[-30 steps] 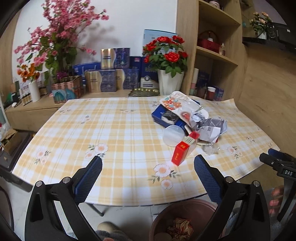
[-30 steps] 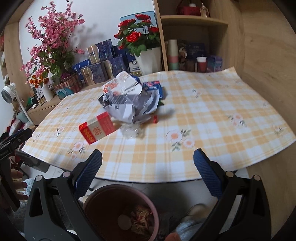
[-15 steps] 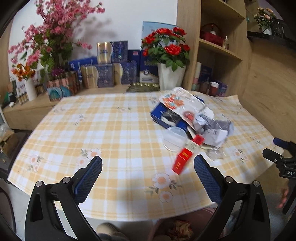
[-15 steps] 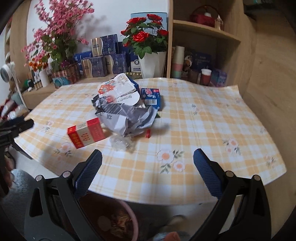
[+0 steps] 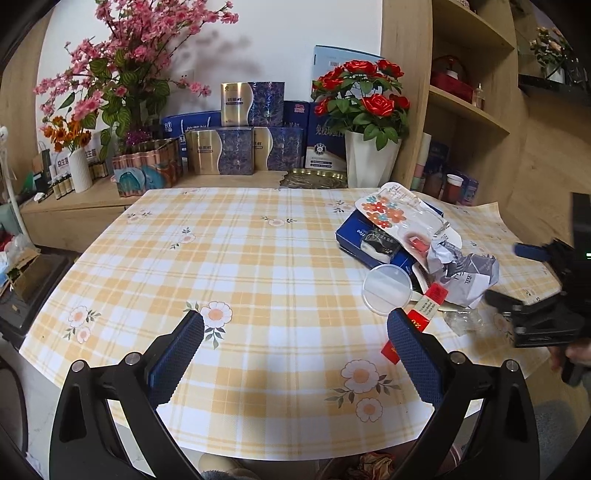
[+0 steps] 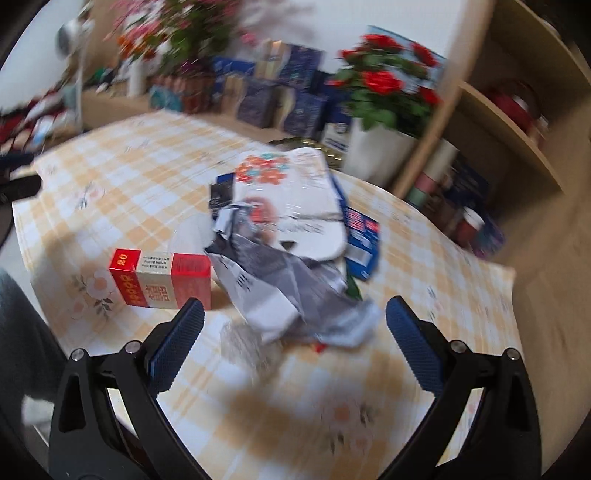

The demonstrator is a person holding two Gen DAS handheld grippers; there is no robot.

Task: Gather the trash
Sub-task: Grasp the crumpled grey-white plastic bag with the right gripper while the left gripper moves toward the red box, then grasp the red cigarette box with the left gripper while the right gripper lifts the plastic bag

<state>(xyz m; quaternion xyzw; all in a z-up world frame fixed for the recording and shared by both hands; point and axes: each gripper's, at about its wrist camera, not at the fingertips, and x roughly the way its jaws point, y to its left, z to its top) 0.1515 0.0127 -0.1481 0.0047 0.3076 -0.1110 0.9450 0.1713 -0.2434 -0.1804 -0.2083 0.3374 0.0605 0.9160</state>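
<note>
Trash pile blurs only in right view.

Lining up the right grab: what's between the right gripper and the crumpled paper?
Right wrist view: only a blurry clear wrapper near the paper; otherwise bare cloth.

I see a white wall behind a low wooden sideboard, a wooden shelving unit on the right, and a table under a yellow checked tablecloth, daylit.

Red roses in white vase — pink blossoms beside
</note>
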